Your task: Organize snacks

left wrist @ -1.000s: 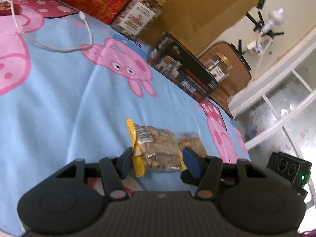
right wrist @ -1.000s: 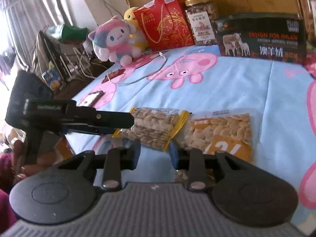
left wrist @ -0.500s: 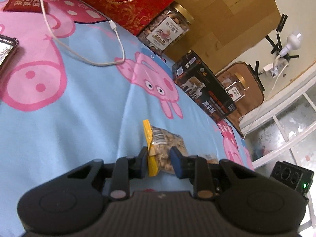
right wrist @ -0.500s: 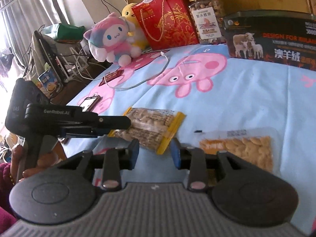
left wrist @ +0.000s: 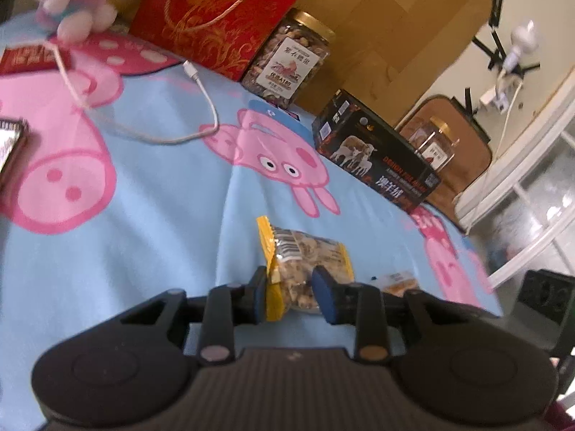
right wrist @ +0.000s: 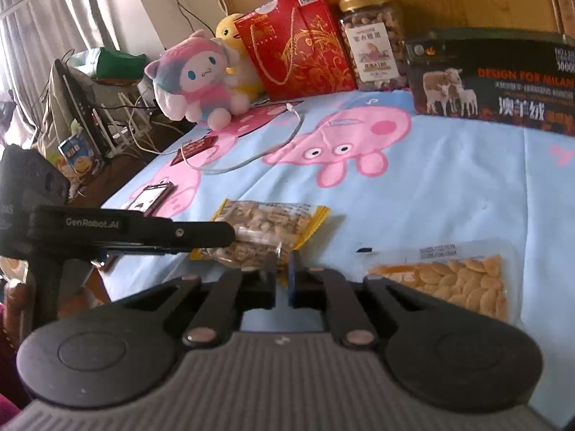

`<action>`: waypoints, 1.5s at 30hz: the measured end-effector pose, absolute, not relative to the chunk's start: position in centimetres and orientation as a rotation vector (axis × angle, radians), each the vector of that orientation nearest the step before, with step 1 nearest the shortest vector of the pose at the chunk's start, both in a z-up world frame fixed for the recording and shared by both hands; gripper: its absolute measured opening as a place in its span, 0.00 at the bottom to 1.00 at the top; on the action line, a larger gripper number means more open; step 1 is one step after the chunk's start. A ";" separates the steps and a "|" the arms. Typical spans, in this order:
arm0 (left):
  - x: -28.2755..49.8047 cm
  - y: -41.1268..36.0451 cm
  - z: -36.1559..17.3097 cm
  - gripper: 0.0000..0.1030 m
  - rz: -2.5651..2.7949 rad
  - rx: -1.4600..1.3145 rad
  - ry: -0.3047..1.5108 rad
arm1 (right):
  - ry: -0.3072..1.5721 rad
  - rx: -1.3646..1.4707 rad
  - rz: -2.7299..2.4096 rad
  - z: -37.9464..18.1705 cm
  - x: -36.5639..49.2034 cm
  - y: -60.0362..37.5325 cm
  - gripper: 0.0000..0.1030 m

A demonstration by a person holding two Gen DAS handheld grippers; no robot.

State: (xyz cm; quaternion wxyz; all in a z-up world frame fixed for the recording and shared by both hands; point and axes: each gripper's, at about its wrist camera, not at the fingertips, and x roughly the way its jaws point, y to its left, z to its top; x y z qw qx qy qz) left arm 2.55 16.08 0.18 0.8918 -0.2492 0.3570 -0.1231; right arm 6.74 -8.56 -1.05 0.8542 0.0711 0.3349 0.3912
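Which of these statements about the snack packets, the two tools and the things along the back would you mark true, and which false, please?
1. The left tool is clamped on the yellow-edged nut packet. True.
2. The orange snack packet sits inside the red gift bag. False: it lies flat on the blue sheet.
3. The right tool has closed on the same nut packet's edge. True.
4. The nut jar has its lid off. False: the gold lid is on.
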 end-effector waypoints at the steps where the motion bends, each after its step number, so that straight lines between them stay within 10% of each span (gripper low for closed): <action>1: 2.6 15.9 0.3 0.29 -0.245 -0.501 0.741 | 0.694 0.137 0.820 -1.0 6.6 -8.5 0.08; 27: 2.5 12.6 1.5 0.38 -0.083 -0.356 0.754 | 0.624 0.109 0.785 -1.6 5.7 -8.9 0.17; 45: 2.3 13.1 0.8 0.41 -0.126 -0.348 0.689 | 0.573 0.065 0.754 -1.4 4.9 -8.3 0.48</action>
